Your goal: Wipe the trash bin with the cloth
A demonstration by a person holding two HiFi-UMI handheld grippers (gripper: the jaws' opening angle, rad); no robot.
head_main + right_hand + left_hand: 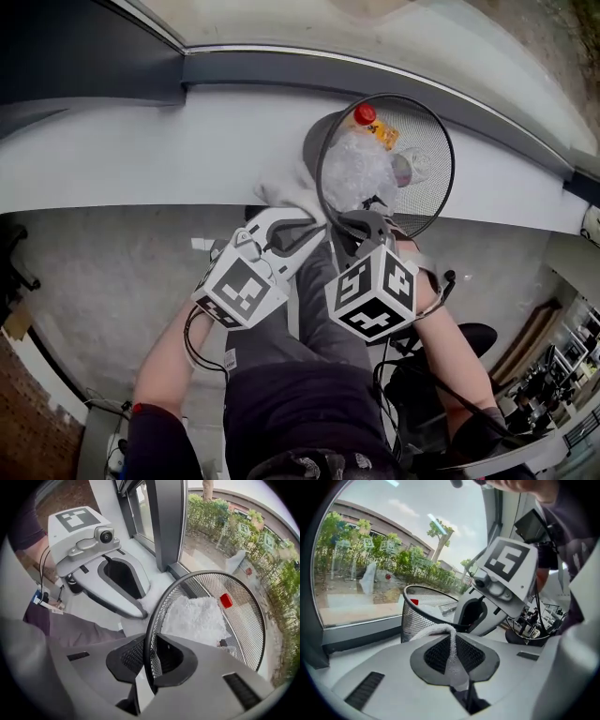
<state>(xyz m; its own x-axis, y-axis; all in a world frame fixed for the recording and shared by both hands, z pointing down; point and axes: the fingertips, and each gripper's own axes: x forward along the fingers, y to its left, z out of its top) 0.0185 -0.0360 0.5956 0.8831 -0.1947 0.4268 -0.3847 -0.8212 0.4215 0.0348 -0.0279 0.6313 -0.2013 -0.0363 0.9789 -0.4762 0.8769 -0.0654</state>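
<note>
A black wire-mesh trash bin stands on a white window ledge. My right gripper is shut on the bin's near rim; in the right gripper view the rim runs between the jaws. A white cloth lies against the bin's left outer side. My left gripper is shut on a fold of that cloth, just left of the bin. Each gripper shows in the other's view: the right gripper and the left gripper.
Inside the bin lie crumpled clear plastic and a bottle with a red cap. A window with a dark frame runs behind the ledge. The person's legs are below the grippers, over a grey floor.
</note>
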